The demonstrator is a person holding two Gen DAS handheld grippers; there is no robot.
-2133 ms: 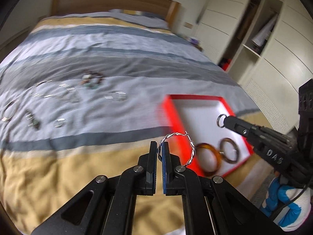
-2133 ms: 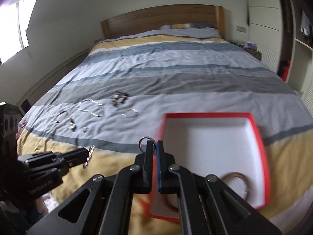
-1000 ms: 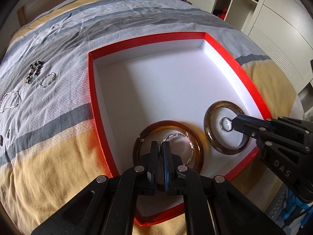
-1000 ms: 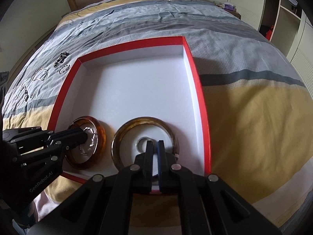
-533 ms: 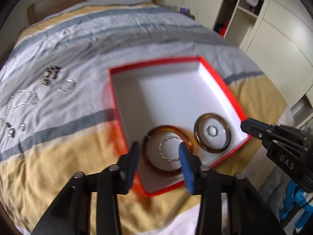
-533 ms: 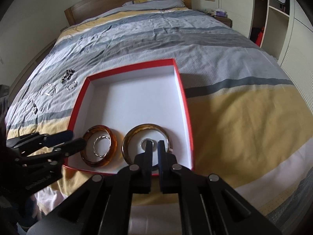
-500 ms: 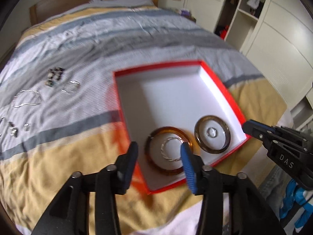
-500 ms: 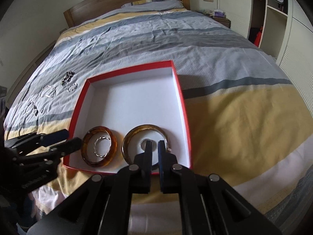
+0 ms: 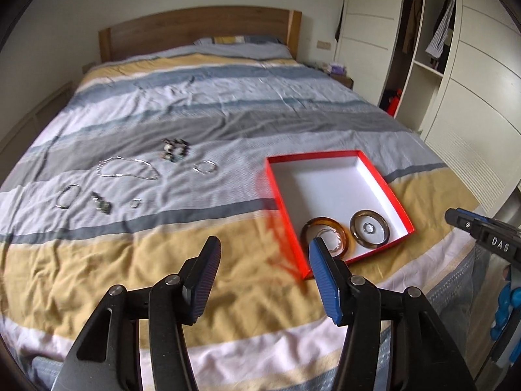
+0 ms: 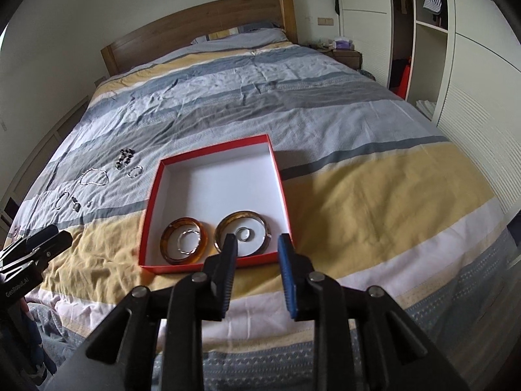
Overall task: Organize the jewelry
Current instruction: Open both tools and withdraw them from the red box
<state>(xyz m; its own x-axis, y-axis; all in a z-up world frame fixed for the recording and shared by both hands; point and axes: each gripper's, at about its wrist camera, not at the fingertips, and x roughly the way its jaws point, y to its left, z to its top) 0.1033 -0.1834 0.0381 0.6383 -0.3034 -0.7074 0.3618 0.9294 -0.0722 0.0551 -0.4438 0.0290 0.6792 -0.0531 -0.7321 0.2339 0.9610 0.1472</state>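
Black grippers (image 9: 263, 251); ribbed blue pads (image 9: 320, 277); "DAS" lettering

The red tray (image 10: 280, 176) has its far half bare, while two bangles (image 10: 183, 240) crowd its near edge.

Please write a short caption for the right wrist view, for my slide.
Right gripper, jaws opening and empty, above a red box holding two amber bangles, on a striped bed.

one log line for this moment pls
left gripper: opening, empty | right gripper: opening, empty | box: two bangles, hoop, ring | bed: more jewelry
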